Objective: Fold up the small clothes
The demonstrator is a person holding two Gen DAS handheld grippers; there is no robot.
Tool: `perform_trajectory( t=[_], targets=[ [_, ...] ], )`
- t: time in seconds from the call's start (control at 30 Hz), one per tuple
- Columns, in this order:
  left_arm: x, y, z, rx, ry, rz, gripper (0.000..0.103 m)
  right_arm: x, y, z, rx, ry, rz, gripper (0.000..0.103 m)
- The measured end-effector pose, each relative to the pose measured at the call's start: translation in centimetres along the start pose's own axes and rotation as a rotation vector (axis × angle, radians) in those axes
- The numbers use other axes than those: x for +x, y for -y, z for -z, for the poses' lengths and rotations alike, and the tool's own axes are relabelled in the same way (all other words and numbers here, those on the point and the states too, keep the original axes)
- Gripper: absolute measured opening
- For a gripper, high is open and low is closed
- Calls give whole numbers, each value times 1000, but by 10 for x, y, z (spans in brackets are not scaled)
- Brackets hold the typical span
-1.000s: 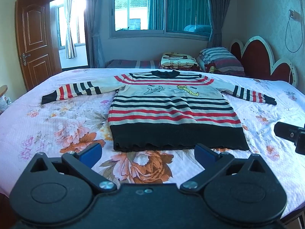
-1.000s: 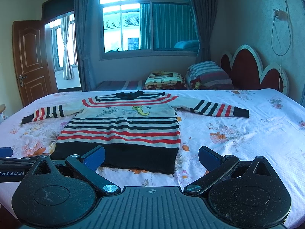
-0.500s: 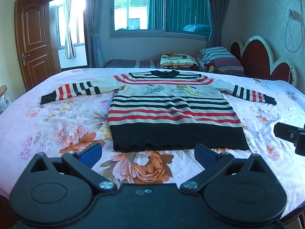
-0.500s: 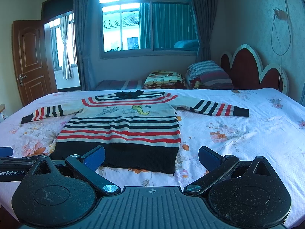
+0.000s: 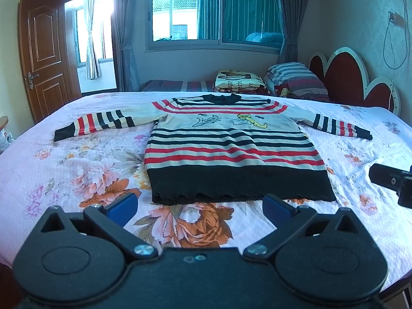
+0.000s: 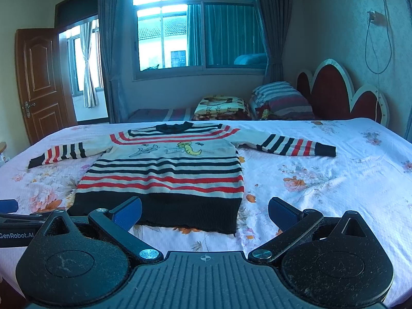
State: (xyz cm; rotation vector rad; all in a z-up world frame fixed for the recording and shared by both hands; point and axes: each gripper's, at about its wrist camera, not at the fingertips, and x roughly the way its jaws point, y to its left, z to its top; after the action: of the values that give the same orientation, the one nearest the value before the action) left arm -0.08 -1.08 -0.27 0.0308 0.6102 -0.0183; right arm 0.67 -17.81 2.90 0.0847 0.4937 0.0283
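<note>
A small striped sweater (image 5: 231, 152) lies flat, front up, on the floral bedsheet (image 5: 77, 170), sleeves spread to both sides, black hem nearest me. It also shows in the right wrist view (image 6: 167, 172). My left gripper (image 5: 199, 206) is open and empty, just short of the hem's middle. My right gripper (image 6: 204, 211) is open and empty, near the hem's right corner. The right gripper's side shows at the right edge of the left wrist view (image 5: 391, 182). The left gripper's tip shows at the left edge of the right wrist view (image 6: 10, 206).
Pillows and a folded blanket (image 5: 239, 82) lie beyond the bed by the red headboard (image 5: 352, 77). A wooden door (image 5: 41, 59) stands at the left. A window (image 5: 213, 13) is behind.
</note>
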Motion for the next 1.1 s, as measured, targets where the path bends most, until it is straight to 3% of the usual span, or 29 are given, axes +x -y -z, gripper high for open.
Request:
perform_trajectory(
  t=[0.83,0.97,1.1],
  targets=[
    [7,-2,-1,12,-18,11,102,1,0,0,-10,-3,9,103],
    [13,-7,-5,-41,-29,32,102,6,10,-1,0,-1,45,103],
    [33,3,-11,9,-96,15,102,10,30,-5,35,9,81,103]
  ],
)
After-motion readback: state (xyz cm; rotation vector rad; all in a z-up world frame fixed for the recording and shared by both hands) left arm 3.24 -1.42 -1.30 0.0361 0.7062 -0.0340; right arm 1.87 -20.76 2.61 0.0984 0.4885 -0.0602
